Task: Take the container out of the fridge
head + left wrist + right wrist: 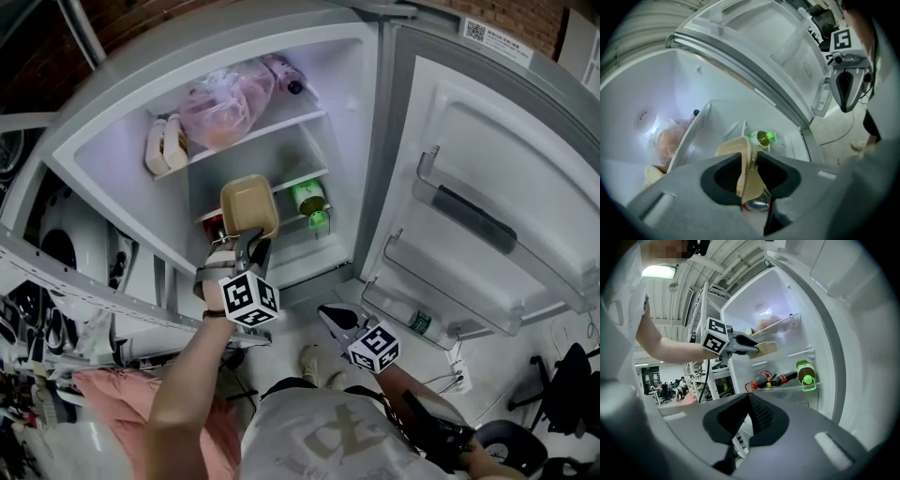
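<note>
A tan, open-topped container [249,204] hangs in front of the fridge's middle shelf [305,178]. My left gripper [251,242] is shut on the container's near wall from below. In the left gripper view the thin wall of the container [740,154] stands edge-on between the two dark pads of the left gripper [749,173], which press on it. In the right gripper view the container [764,349] is level and held out from the open fridge. My right gripper [326,314] hangs lower, near the fridge's foot. Its jaws are shut with nothing in them, and in its own view the right gripper [749,404] points toward the fridge.
A green-capped bottle [309,199] and cola bottles [764,378] lie on the lower shelf. A pink bag [225,103] fills the top shelf. The fridge door [487,187] stands wide open at the right, with a bottle in its low rack [419,323]. A shelving rack [56,253] stands at the left.
</note>
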The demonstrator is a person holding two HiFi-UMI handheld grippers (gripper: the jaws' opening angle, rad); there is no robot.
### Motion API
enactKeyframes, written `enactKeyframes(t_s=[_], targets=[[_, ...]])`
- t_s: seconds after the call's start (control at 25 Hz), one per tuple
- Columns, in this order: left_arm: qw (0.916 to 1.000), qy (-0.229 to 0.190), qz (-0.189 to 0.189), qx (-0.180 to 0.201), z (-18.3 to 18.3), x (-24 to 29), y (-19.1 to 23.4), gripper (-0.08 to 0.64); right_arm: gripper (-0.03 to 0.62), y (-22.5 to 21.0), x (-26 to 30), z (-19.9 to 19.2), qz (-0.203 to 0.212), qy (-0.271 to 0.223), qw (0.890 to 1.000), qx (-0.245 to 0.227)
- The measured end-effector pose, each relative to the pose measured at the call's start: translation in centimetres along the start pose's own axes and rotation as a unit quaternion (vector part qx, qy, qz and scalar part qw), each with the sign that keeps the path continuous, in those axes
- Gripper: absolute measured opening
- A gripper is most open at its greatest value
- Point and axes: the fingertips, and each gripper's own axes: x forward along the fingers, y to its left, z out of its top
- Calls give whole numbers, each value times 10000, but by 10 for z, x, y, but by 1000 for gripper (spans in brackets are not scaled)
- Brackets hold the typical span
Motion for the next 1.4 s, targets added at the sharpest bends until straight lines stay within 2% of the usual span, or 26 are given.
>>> enactKeyframes(t_s=[0.4, 0.72, 1.4], targets=[[9999, -135, 81, 19, 6, -50, -37, 107, 8, 15, -20, -13, -99, 82, 9999, -43], [9991, -401, 110, 19, 5, -86, -65, 105, 9, 24, -28, -14, -391, 72, 9992, -60], [9989, -454, 109, 34, -46, -195, -133, 101, 8, 104, -32, -26, -671, 40, 9977, -105]])
